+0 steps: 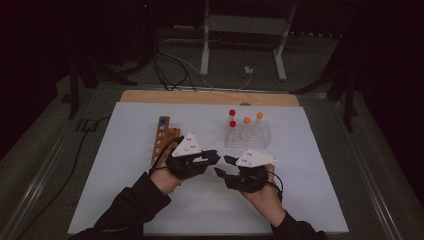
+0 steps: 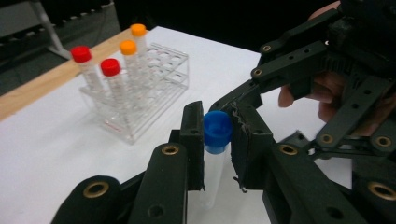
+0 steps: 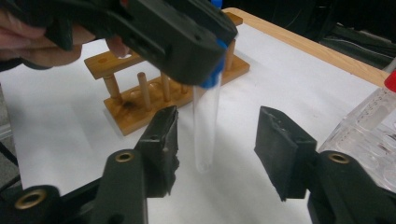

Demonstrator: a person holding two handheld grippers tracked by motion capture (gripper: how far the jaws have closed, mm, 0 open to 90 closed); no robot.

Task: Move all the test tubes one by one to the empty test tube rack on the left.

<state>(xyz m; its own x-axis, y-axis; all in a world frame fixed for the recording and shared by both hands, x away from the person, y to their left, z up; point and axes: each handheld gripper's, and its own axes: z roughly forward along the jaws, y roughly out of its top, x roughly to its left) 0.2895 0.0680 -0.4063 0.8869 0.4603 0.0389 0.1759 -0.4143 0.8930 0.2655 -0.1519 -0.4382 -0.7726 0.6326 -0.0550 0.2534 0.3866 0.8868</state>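
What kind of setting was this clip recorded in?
Probably a lab-style demonstration bench in a dark room. A white sheet covers the table; on it stand a clear tube rack with red- and orange-capped tubes and a wooden tube rack, while the left gripper holds a blue-capped tube.

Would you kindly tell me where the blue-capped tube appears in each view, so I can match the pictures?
High view: mid-table, just a blue speck at the left tool's tip.
Left gripper view: lower centre, the blue-capped tube clamped at its cap between the jaws.
Right gripper view: centre, hanging clear between the open right tool's jaws.
Shared landmark: the clear rack of red and orange tubes.
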